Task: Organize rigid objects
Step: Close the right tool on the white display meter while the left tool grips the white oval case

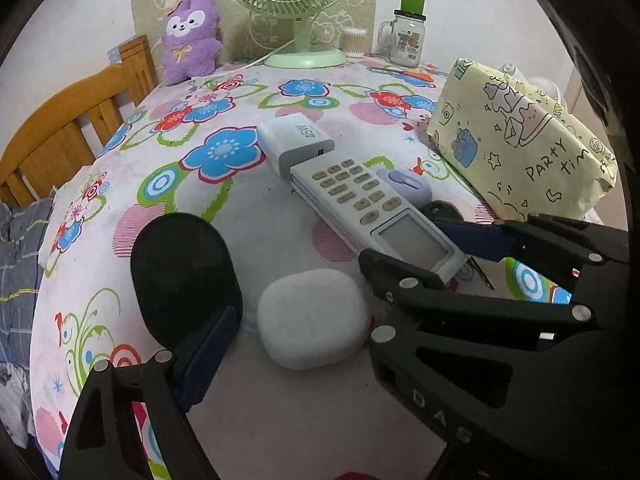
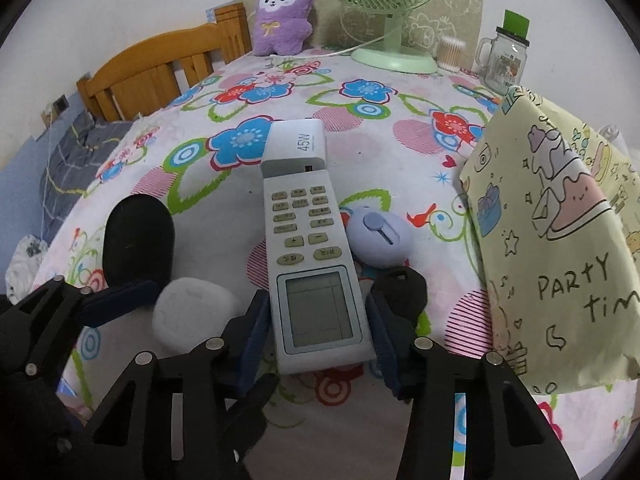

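A white remote (image 2: 316, 264) with a screen lies on the flowered tablecloth (image 2: 344, 432). My right gripper (image 2: 318, 322) is shut on its near end, a blue pad pressed to each side. In the left wrist view the same remote (image 1: 372, 204) shows with that gripper's black fingers (image 1: 404, 276) around its end. A white rounded case (image 1: 312, 318) lies between the fingers of my left gripper (image 1: 300, 334), which is open; the left pad (image 1: 208, 356) stands clear of the case. A black oval object (image 1: 182, 276) lies just left of it.
A white 45W charger (image 2: 298, 144) touches the remote's far end. A lilac round gadget (image 2: 378, 236) and a black key fob (image 2: 400, 284) lie right of it. A yellow "party time" paper bag (image 2: 560, 240) stands at the right. Fan (image 2: 384, 4), purple plush (image 2: 282, 12) and jar (image 2: 506, 56) line the back.
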Motion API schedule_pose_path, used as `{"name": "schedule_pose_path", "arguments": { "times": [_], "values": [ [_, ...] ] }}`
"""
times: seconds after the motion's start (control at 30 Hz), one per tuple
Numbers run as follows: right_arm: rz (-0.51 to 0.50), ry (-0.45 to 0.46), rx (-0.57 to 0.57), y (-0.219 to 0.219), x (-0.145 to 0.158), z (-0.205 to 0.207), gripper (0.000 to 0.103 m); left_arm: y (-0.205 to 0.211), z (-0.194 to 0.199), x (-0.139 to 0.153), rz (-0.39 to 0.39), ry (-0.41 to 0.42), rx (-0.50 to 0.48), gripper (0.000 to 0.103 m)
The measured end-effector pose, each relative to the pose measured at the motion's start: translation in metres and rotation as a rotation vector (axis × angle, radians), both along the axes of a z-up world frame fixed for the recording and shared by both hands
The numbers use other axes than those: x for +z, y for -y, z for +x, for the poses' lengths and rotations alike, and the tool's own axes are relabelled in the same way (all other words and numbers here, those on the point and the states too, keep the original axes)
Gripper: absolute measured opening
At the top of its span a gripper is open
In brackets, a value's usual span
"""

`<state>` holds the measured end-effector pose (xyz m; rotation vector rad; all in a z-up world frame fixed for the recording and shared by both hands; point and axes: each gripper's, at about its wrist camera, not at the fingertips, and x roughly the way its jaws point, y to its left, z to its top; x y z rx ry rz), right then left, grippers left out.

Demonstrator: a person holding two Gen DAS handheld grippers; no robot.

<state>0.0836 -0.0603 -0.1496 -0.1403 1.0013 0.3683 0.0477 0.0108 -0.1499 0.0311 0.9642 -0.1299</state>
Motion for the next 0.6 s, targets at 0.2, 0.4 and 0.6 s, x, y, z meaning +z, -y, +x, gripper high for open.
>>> {"name": "schedule_pose_path", "arguments": {
  "times": [0.2,0.4,0.6],
  "values": [
    [0.005,0.004,-0.005,-0.0005,0.0001,0.0015,0.049,-0.0001,-0.0006,0.0015,-0.011,0.007,-0.016,0.080],
    [0.004,-0.003,-0.013,0.0006,0.0013,-0.0005,0.048,0.0026,-0.0038,0.0033,0.022,0.026,-0.007,0.057],
    [0.029,-0.013,-0.020,0.0056,0.0037,-0.0059,0.048,0.0016,-0.0045,0.0038,0.010,0.025,-0.011,0.057]
  ]
}}
